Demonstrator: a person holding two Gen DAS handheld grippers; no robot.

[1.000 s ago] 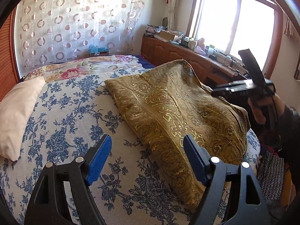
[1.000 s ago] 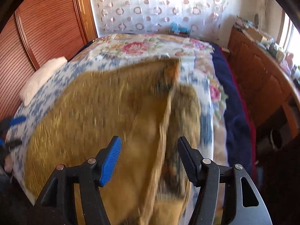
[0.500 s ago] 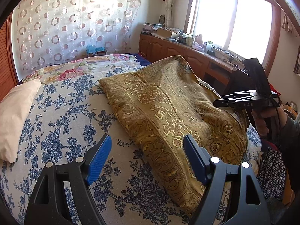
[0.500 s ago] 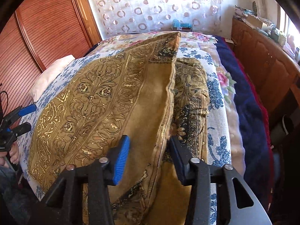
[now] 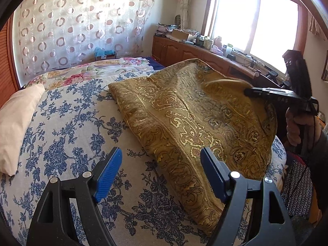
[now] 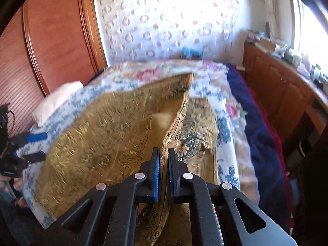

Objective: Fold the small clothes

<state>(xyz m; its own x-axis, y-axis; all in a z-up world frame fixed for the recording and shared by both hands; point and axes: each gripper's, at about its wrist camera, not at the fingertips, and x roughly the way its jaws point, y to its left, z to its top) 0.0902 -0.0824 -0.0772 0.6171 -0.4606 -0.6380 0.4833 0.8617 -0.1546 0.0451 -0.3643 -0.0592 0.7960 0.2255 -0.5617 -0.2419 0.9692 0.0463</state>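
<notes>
Between the closed jaws of the right gripper (image 6: 163, 160) sits an edge of the gold cloth (image 5: 196, 119), lifted into a ridge; its far part is blurred. Nearby, the left gripper (image 5: 161, 175) hovers with jaws wide apart above the cloth's near edge. Farther, the cloth spreads over the bed (image 5: 67, 123); its right side is cut off.

The right gripper (image 6: 163, 160) was clamped on the lifted edge of the gold patterned cloth (image 6: 106, 143), which spread over the blue floral bedspread (image 6: 224, 135). The left gripper (image 6: 35, 145) stood spread at the cloth's far side.
</notes>
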